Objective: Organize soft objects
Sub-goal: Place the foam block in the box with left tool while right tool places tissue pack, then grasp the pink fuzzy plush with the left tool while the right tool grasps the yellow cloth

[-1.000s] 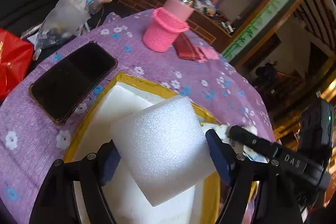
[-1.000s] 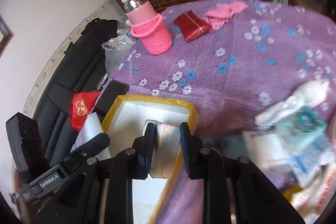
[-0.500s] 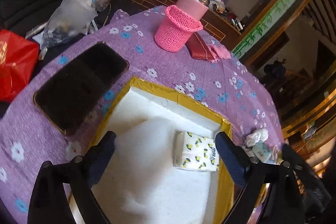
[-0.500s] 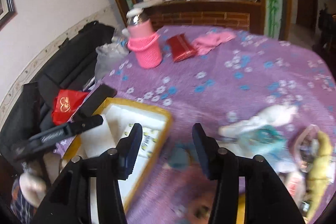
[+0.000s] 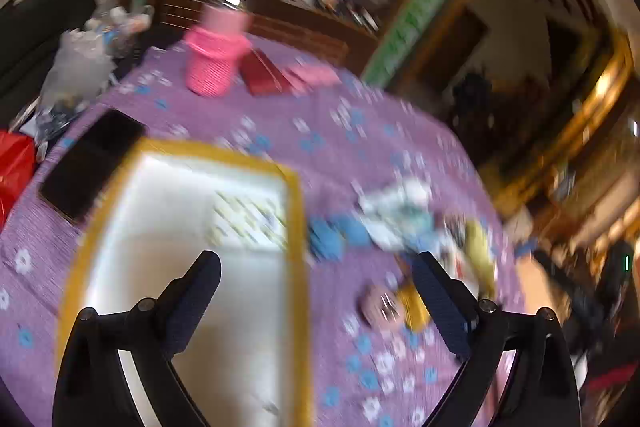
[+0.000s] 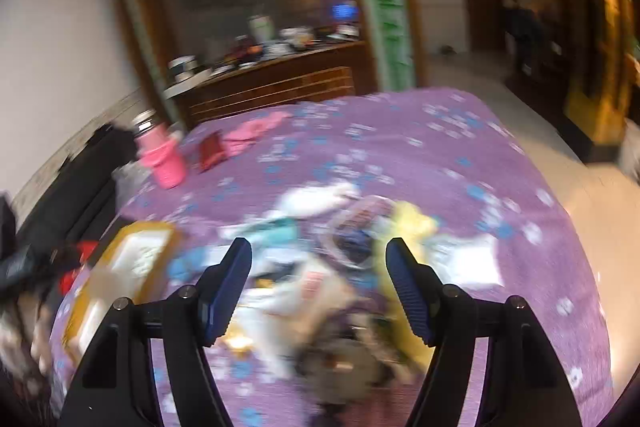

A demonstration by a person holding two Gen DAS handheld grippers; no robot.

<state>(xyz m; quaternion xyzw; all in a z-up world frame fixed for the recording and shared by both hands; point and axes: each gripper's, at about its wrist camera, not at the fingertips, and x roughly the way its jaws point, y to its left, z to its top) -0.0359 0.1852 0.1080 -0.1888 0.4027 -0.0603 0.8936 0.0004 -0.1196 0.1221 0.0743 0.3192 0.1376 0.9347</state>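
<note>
A white foam box with a yellow rim [image 5: 294, 211] lies on the purple flowered cloth and shows small in the right wrist view [image 6: 160, 227]. A patterned tissue pack [image 5: 248, 217] lies inside it. My left gripper [image 5: 316, 279] is open and empty above the box's right edge. A blurred pile of soft objects [image 6: 316, 239] lies mid-table: white cloth [image 6: 316, 199], teal packet [image 6: 280, 233], yellow item [image 6: 412, 223]. The pile also shows in the left wrist view [image 5: 404, 223]. My right gripper [image 6: 318, 267] is open and empty above the pile. Both views are motion-blurred.
A pink knitted bottle sleeve [image 5: 214, 61], a red wallet [image 5: 264, 77] and a pink cloth [image 5: 316, 75] sit at the far side. A black phone [image 5: 90, 161] lies left of the box. A plastic bag [image 5: 76, 67] and a red bag [image 5: 14, 167] are at the left edge.
My left gripper let go of the white foam block and my right let go of the tissue pack, now in the box. Both opened and swung right, toward the pile.
</note>
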